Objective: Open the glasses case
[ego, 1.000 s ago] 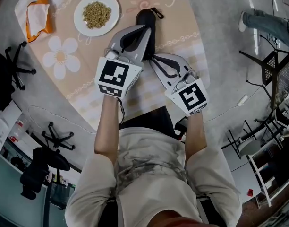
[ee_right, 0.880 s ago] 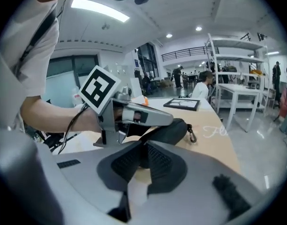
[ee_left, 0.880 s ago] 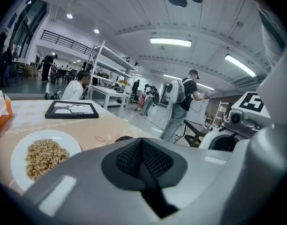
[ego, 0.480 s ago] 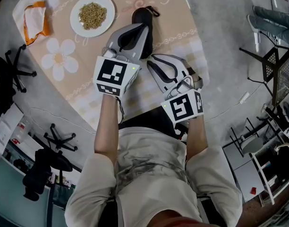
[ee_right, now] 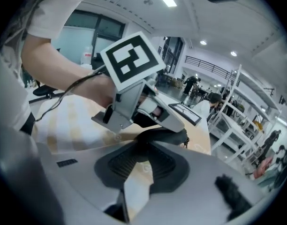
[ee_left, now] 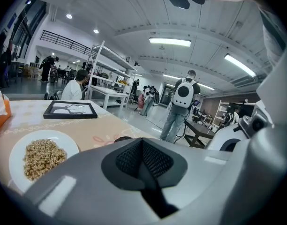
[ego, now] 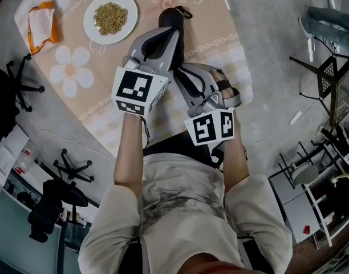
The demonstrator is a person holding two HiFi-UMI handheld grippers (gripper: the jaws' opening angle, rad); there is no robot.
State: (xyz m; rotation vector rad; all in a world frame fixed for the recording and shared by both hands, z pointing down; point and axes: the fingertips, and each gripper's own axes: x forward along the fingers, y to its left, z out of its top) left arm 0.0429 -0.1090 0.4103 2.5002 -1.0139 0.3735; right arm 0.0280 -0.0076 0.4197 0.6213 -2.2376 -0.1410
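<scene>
Glasses case point(ego: 170, 17), black and looking closed, lies on the flowered tablecloth point(ego: 77, 96), to the right of a plate point(ego: 130, 10) of seeds in the head view. Orange packet point(ego: 42, 24) sits further left. Left claw point(ego: 174, 36) is closed with its pads together, and its tip lies over the case's near half; can't tell if anything is pinched. Right claw point(ego: 179, 73) sits just beside it, tilted. Its pads meet at the tip, with a wedge of cloth visible behind them. The tip is right at the case's near end; contact unclear.
</scene>
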